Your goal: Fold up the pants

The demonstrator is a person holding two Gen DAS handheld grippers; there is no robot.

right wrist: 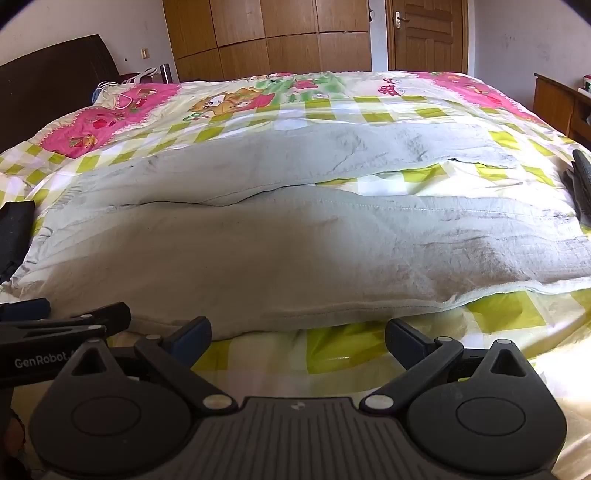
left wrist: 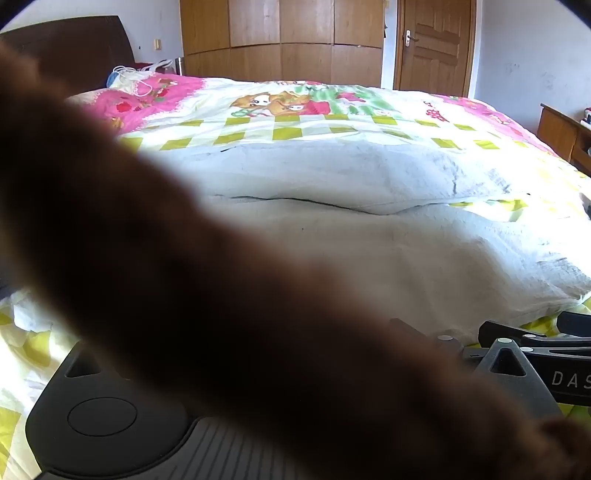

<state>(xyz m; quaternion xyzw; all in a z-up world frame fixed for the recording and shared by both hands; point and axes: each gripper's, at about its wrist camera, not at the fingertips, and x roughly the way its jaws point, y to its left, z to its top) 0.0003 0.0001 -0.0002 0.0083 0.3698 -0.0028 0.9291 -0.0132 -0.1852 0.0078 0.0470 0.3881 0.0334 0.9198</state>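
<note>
Item: pants [right wrist: 295, 236], pale grey-white, laid flat across the bed [right wrist: 498, 321] with both legs running side by side left to right; a strip of bedcover shows between the legs toward the right. The near leg's lower hem lies just beyond the right tool [right wrist: 297, 334], not touching it.

Right tool: black, fingers spread wide apart, nothing between them, resting low over the bedcover at the pants' near edge.

Left tool [right wrist: 107, 314]: seen in the right wrist view at the lower left, just beside the right tool and near the pants' left end. In its own view a blurred brown shape [left wrist: 184, 258], too close to identify, covers most of the frame and hides the fingers; whether it is released or clenched cannot be told.

Surface: bedcover [left wrist: 332, 125] in yellow-green and white checks, with pink borders and cartoon prints. A dark object [right wrist: 581, 184] lies at the bed's right edge, and another dark object [right wrist: 14, 236] at the left edge.

Room: dark headboard [right wrist: 55, 77], wooden wardrobe [right wrist: 266, 33], wooden door [right wrist: 428, 33], wooden side furniture [right wrist: 557, 99] at right.
</note>
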